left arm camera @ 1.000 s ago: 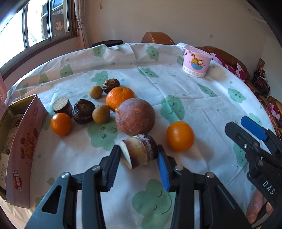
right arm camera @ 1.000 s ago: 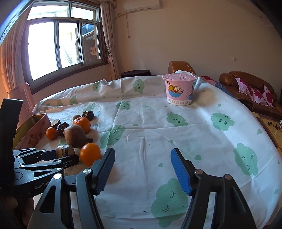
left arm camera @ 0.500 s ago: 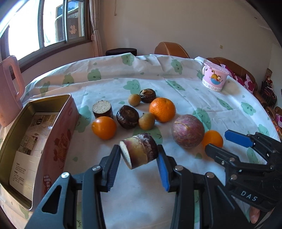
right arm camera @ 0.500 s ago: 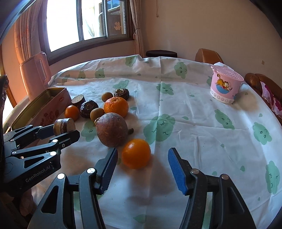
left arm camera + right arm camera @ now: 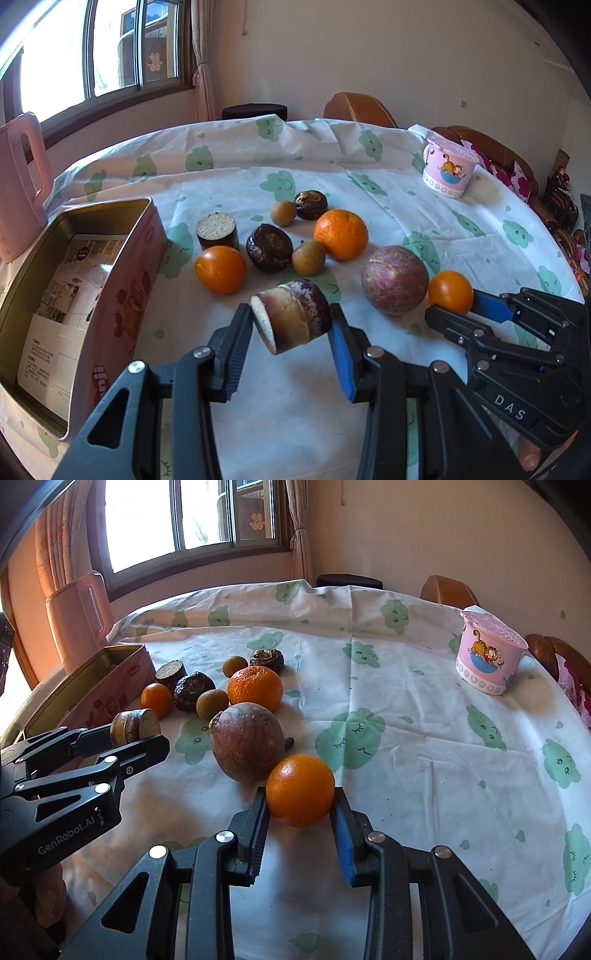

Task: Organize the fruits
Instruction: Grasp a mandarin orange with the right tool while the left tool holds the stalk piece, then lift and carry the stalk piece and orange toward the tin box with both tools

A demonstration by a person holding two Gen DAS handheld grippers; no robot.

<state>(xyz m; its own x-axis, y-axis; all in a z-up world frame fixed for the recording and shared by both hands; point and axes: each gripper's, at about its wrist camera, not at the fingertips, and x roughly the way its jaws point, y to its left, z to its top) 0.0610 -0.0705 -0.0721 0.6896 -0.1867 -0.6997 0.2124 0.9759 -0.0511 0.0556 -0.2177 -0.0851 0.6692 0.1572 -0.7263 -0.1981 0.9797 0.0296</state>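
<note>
My left gripper (image 5: pixel 290 332) is shut on a cut purple-brown fruit piece (image 5: pixel 291 317) and holds it above the cloth, right of the open pink tin (image 5: pixel 110 295). It also shows in the right wrist view (image 5: pixel 135 729). My right gripper (image 5: pixel 299 812) has closed around a small orange (image 5: pixel 300 789) that rests on the table; both pads touch it. Beside it lies a large round purple fruit (image 5: pixel 246 743). Behind lie a big orange (image 5: pixel 255 688), a small orange (image 5: pixel 156 700), dark fruits (image 5: pixel 194 693) and small brown ones (image 5: pixel 212 703).
A pink cartoon cup (image 5: pixel 487 657) stands at the far right of the round table with its cloud-print cloth (image 5: pixel 406 738). A pink jug (image 5: pixel 20 184) stands behind the tin. Chairs and a sofa ring the far edge.
My right gripper has moved forward to the small orange and closed on it. My left gripper has carried the cut fruit piece a little further left, toward the tin.
</note>
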